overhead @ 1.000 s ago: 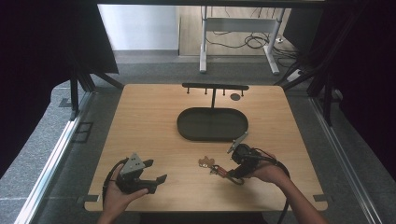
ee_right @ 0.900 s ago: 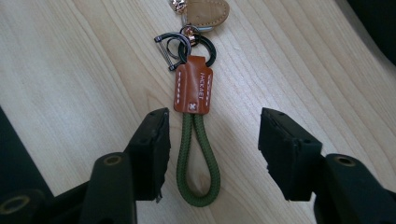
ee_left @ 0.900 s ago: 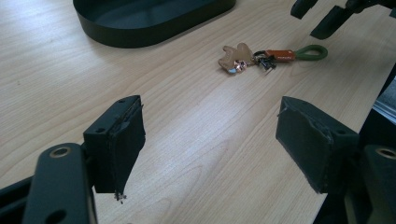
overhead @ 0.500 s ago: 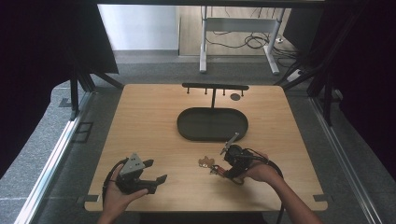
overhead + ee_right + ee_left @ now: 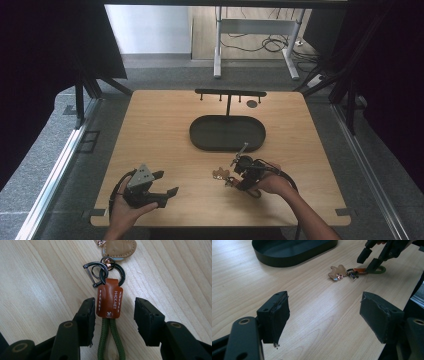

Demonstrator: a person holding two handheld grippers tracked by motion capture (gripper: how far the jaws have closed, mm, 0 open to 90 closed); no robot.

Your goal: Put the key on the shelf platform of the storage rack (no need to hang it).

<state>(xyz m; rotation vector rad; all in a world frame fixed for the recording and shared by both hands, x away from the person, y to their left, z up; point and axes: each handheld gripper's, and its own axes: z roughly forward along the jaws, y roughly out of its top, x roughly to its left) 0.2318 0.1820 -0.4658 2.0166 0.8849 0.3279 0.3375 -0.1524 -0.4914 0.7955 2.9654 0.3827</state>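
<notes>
- Keychain [image 5: 109, 300] lies flat on the wooden table [image 5: 165, 130], near the front edge, at about 5 o'clock from the oval black tray [image 5: 227, 133] and apart from it
- It is made of an orange-brown leather tab stamped with lettering, a doubled olive-green cord loop [image 5: 111, 340] trailing toward the camera, dark metal rings and a small shackle [image 5: 95, 271] at 12 o'clock of the tab, and a tan leather charm [image 5: 120, 248] beyond them
- Right gripper [image 5: 114, 311] is lowered over the keychain, jaws parted and straddling the leather tab: left jaw just beside or touching the tab's edge, right jaw standing off with bare wood between. Nothing is clamped yet
- Judged reason for the straddle: the tab is the stiffest, broadest part, so pinching there would lift the whole chain without rings slipping; the cord runs back between the jaws, so the approach follows the chain's long axis
- In the high view the right gripper [image 5: 245, 172] sits at 3 o'clock of the charm, hand behind it
- Left gripper [image 5: 324, 317] rests at the front left of the table, jaws wide apart and holding nothing, facing the keychain at roughly 1 o'clock; probably parked to keep out of the way
- Hanging rack [image 5: 230, 93] with pegs stands at 12 o'clock behind the tray, a likely destination, though I cannot confirm it
</notes>
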